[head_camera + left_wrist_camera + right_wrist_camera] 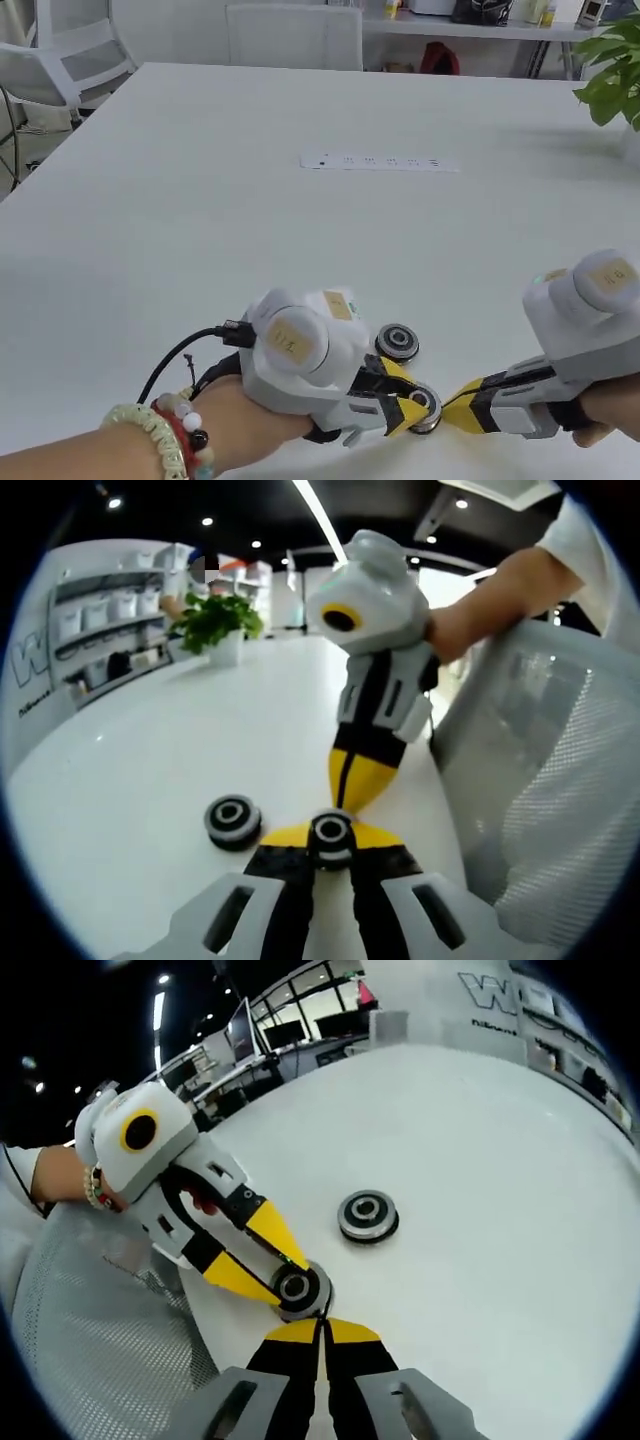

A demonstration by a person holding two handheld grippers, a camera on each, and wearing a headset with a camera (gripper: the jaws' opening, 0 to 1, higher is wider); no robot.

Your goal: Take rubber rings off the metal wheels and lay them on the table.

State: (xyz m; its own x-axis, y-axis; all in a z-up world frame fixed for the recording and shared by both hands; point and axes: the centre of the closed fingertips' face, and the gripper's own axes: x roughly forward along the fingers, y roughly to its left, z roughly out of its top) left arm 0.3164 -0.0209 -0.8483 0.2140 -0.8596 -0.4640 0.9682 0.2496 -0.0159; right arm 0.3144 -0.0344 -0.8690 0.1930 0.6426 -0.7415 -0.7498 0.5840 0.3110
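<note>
Approach is head-on. My left hand-held gripper [332, 855] pinches the small black-ringed metal wheel [426, 402]; my right hand-held gripper [322, 1326], pressed together, touches its rim.

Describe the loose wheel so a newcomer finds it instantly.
On the white table, find the near edge where the left claw and right claw meet. Just beyond them a small black-ringed wheel lies flat, untouched; its twin sits at the claw tips.

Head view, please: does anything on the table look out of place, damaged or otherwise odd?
Nothing stands out. One wheel sits gripped in the left gripper, with the right gripper, tips closed, at its rim; the second wheel lies flat on the table.
</note>
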